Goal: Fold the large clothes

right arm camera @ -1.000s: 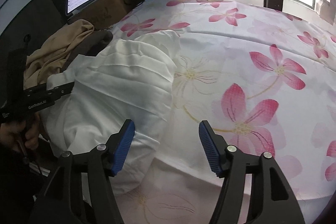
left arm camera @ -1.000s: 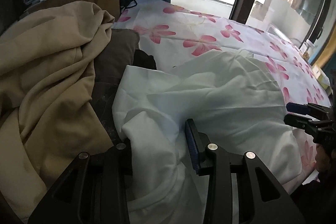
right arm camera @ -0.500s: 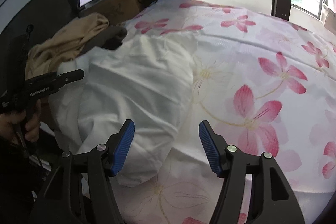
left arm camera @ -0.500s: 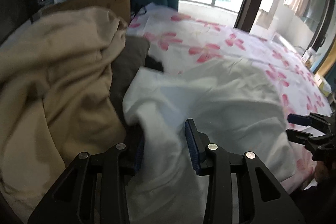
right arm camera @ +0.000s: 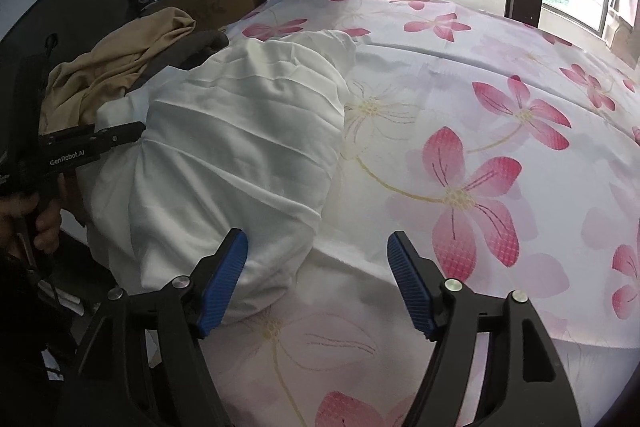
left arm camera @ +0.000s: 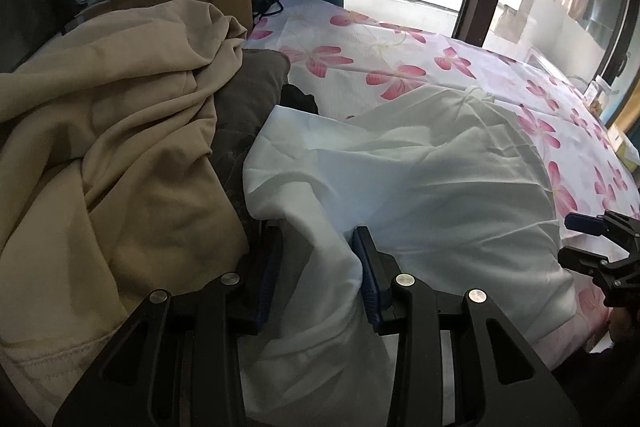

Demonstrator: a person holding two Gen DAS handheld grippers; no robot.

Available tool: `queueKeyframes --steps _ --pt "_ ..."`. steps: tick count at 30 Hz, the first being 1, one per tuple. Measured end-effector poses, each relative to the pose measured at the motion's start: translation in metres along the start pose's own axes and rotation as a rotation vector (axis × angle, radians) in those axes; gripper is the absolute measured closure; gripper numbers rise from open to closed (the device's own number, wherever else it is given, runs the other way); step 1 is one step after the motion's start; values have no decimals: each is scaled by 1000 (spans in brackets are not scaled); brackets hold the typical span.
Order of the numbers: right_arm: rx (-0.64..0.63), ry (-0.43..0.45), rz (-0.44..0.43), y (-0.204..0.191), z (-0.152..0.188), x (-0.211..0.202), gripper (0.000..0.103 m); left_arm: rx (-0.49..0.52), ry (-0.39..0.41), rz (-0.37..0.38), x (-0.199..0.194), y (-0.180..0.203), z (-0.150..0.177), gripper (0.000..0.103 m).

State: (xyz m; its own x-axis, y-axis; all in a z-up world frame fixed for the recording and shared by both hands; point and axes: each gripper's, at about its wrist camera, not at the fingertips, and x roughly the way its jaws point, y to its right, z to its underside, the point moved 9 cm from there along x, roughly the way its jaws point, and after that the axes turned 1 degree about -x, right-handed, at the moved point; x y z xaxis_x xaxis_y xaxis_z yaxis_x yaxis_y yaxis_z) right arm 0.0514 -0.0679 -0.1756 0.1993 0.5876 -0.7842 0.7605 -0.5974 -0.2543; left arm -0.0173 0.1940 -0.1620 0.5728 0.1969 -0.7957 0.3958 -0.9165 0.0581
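The left gripper [left arm camera: 316,267] is pinching a bunched edge of the white garment [left arm camera: 420,187], while the right gripper [right arm camera: 316,279] is opening with nothing between its jaws. The garment is lying crumpled on the floral bedsheet [right arm camera: 480,107]; folding is looking barely begun, and a beige garment [left arm camera: 112,131] is waiting beyond.

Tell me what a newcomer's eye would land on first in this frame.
The white garment, bunched on the near left part of the pink-flowered sheet, stands out first. The left gripper has a fold of it between its fingers, while the right gripper, jaws opening, hangs at its edge with nothing gripped. Left of it lies a heaped beige garment.
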Motion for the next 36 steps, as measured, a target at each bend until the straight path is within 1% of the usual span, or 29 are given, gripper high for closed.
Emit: queueKeyframes --steps 5,6,9,13,15,18,23,28,36 --pt "9 9 14 7 4 -9 31 8 62 -9 -23 6 -9 63" --pt "14 10 15 9 5 -11 31 8 72 -13 -27 7 -12 59" --pt "29 16 20 17 7 -16 31 4 113 -40 -42 8 -21 55" --pt "53 26 32 30 8 -23 31 -7 133 -76 -50 8 -27 55" --pt "61 32 37 35 8 -26 31 -14 143 -78 -54 11 -30 54" --pt "79 39 50 48 9 -32 31 -10 148 -58 -54 22 -34 54" --pt "112 50 73 68 11 -39 31 8 134 -23 -46 46 -40 54" --pt "146 62 97 89 13 -47 31 11 118 41 -40 72 -44 54" --pt "202 87 154 124 15 -64 31 73 97 135 -31 125 -47 54"
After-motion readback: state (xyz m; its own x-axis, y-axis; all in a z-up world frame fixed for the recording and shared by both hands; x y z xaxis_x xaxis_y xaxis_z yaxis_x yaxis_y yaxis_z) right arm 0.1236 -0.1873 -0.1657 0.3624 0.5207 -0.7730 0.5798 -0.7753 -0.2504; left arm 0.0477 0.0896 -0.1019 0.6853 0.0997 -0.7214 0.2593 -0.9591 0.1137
